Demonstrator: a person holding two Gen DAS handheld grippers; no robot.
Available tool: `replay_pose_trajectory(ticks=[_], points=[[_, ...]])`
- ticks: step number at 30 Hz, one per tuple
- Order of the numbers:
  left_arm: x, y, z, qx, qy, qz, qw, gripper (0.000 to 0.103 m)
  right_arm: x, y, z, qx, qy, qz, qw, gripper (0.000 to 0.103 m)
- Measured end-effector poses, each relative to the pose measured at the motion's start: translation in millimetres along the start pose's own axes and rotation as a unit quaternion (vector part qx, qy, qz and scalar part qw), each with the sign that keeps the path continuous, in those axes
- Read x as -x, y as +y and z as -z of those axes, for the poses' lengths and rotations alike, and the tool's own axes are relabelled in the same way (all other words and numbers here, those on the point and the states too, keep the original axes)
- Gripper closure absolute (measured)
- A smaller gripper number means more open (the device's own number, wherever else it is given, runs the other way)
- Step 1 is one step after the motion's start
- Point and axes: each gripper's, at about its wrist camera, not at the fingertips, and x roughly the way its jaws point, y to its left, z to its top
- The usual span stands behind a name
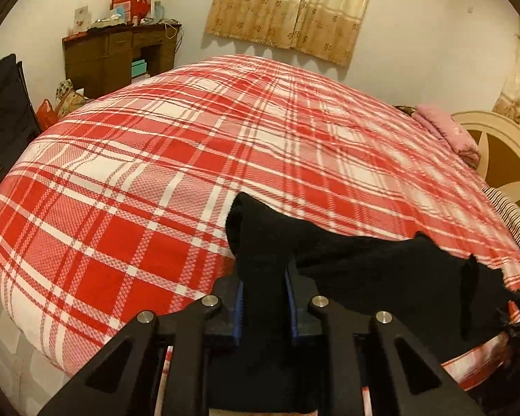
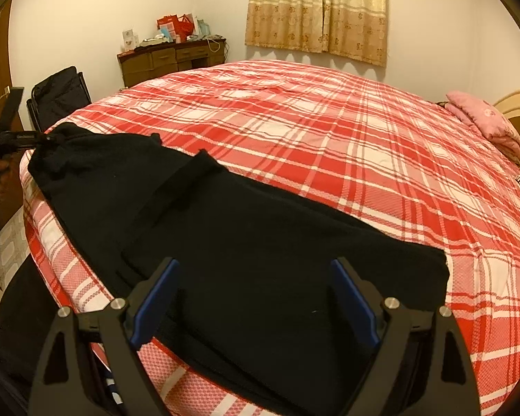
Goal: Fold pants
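Black pants (image 2: 246, 228) lie stretched along the near edge of the bed, on a red-and-white plaid bedspread (image 2: 329, 138). Fabric dark, matte, slightly fuzzy; mostly flat, with a raised fold ridge across the middle and some bunching at the far end. Left gripper (image 1: 262, 294) clenched on one end of the pants, cloth pinched between its blue pads and lifted into a peak. Right gripper (image 2: 254, 298) released, jaws spread wide, poised above the other end. A pink pillow (image 2: 485, 121) sits by the headboard.
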Motion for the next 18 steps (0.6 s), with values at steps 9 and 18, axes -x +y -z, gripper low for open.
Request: replay_pose_trajectory(ticks=[9,18], points=[[27.7,-24.7,-8.8,0.033,-0.017,0.032,0.9988,0.092,0.3,2.0,1.1,0.002,0.000,0.004,1.000,0.012],[48.6,-70.8,-10.5,0.047,-0.034,0.102,0.9930,0.093,2.9,-1.3,0.1,-0.002,-0.006,0.006,1.000,0.012]])
